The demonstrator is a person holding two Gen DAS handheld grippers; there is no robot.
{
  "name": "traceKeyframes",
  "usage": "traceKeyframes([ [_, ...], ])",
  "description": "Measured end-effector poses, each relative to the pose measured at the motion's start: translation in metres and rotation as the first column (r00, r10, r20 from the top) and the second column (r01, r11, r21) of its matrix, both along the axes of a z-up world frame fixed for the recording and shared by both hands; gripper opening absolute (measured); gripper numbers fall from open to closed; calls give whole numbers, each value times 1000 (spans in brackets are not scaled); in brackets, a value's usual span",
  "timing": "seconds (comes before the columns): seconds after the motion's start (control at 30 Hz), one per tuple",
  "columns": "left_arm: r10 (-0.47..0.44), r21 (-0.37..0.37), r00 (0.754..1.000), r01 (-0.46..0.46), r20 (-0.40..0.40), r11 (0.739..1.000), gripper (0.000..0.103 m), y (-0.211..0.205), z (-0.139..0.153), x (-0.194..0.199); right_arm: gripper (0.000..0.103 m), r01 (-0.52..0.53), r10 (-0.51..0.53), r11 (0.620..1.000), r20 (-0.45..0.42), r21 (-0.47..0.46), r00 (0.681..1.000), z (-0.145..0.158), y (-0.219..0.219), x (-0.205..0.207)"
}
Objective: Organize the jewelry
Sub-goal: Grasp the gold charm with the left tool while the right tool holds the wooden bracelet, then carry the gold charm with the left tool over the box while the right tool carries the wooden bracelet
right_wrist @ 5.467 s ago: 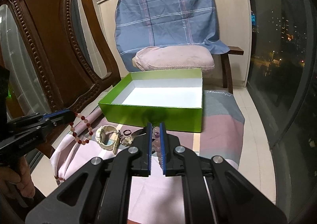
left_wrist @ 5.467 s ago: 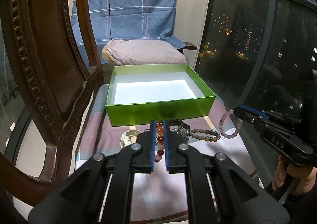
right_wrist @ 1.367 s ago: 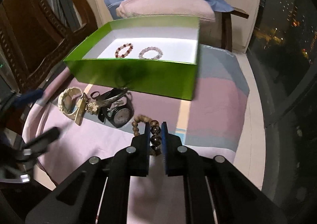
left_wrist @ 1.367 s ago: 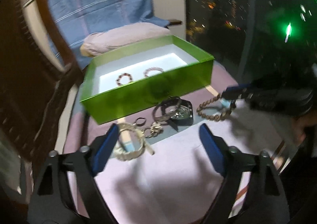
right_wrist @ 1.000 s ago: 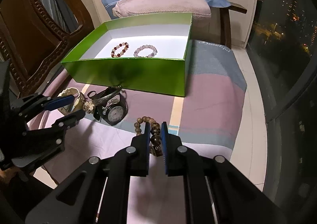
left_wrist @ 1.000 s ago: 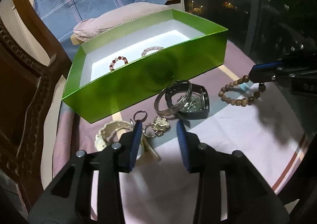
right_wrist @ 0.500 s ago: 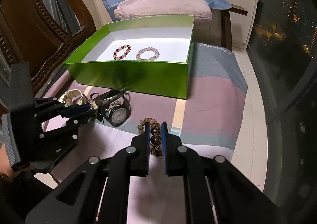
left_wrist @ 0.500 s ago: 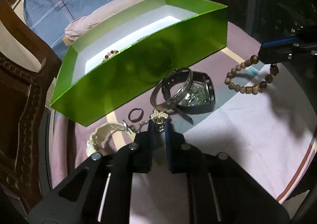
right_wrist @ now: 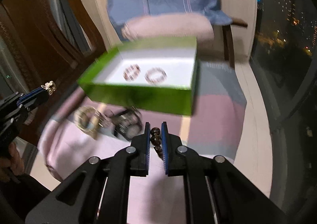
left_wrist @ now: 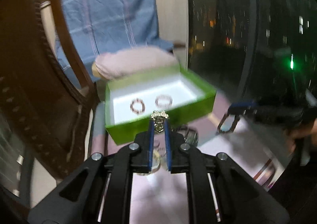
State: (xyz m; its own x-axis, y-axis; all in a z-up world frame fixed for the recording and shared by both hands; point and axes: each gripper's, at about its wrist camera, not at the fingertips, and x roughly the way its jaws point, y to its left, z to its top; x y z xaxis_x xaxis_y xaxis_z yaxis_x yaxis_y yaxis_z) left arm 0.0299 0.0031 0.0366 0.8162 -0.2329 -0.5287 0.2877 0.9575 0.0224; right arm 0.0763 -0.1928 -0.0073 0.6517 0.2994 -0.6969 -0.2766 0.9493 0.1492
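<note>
A green box [left_wrist: 164, 122] [right_wrist: 138, 97] with a white floor holds two bead bracelets [left_wrist: 137, 105] [right_wrist: 155, 74]. My left gripper [left_wrist: 159, 124] is shut on a gold brooch [left_wrist: 159, 118], held in the air in front of the box; it also shows at the left of the right wrist view [right_wrist: 49, 85]. My right gripper [right_wrist: 154, 131] is shut on a brown bead bracelet [right_wrist: 155, 138], lifted above the cloth; the bracelet hangs from it in the left wrist view [left_wrist: 227, 124].
A watch [right_wrist: 126, 122], a pale bangle [right_wrist: 87, 116] and small pieces lie on the pink cloth [right_wrist: 214, 116] before the box. A carved wooden chair [left_wrist: 29, 85] stands at left. A cushion [left_wrist: 134, 61] and blue cloth lie behind; dark window at right.
My left gripper has shut on the gold brooch and lifted it off the cloth. My right gripper has lifted with the brown bead bracelet toward the box.
</note>
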Motion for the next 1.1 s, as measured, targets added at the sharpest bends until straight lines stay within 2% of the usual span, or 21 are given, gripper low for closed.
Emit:
traceKeyframes([
  [0.1,46,-92,998,-42,38,995,11,10,17,-12,11,-14,11,1000,91,28,996,29,0,-24],
  [0.13,64,-122,998,-60,29,991,11,12,20,-14,11,-12,8,999,109,32,994,34,0,-30],
  [0.27,119,-159,992,-122,-28,980,11,15,21,-11,11,0,-5,999,150,36,989,48,-2,-46],
  [0.47,127,-152,991,-133,-48,979,11,3,21,-14,11,0,-5,1000,191,27,982,56,1,-59],
  [1.1,130,-132,987,-141,-95,981,11,2,13,-10,11,5,-8,1000,178,19,984,50,4,-57],
])
